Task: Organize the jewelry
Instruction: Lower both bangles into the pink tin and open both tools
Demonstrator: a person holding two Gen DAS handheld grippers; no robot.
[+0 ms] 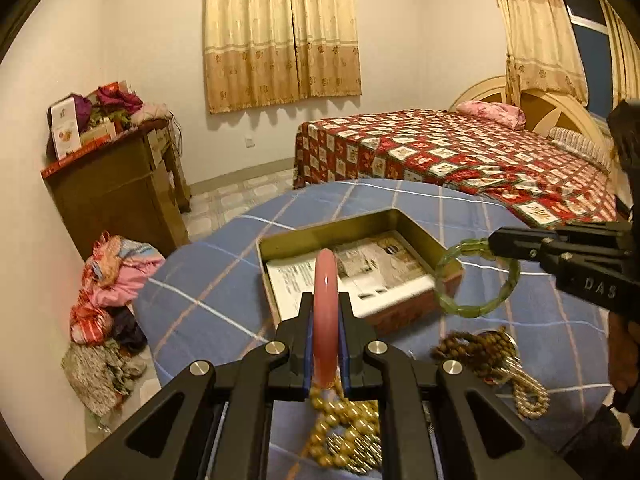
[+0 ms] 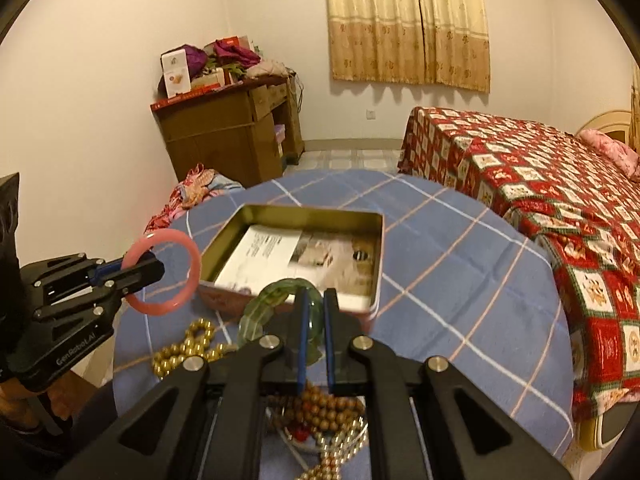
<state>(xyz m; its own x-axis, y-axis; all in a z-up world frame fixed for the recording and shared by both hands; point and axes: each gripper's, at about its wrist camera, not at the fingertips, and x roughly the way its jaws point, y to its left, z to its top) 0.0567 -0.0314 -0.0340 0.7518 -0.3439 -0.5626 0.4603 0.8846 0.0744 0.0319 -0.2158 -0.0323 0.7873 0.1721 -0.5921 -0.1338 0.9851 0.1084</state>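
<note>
While both grippers hover over the round table draped in a blue plaid cloth [image 2: 460, 248], each carries one bangle. Far left in the room, a heap of pink and patterned clothes [image 1: 108, 280] lies on the floor below a brown wooden cabinet [image 1: 116, 184] piled with boxes and fabric. The left gripper [image 1: 325, 312] has its black fingers clamped on a smooth pink bangle [image 1: 325, 280], which stands upright and edge-on between the blue pads in the left wrist view; from the right wrist camera the same ring hangs in the air just left of the tin, above the cloth. Beneath that gripper a string of golden round beads [image 1: 344, 432] lies coiled on the cloth. At the middle of the table sits an open rectangular metal tin [image 2: 240, 220] with printed paper lying flat on its bottom. Near the tin's front edge, a strand of dark brown wooden beads [image 1: 472, 346] rests on the cloth, touching a pale silvery bead string [image 1: 528, 392]. The right gripper [image 2: 314, 320] has its fingers closed on a translucent green segmented bangle [image 2: 276, 296], held in the air just over the tin's near right corner. Behind the table stands a bed with a red patchwork cover [image 1: 460, 152] and a pink pillow [image 1: 492, 112], and beige patterned curtains [image 1: 280, 32] hang on the wall.
</note>
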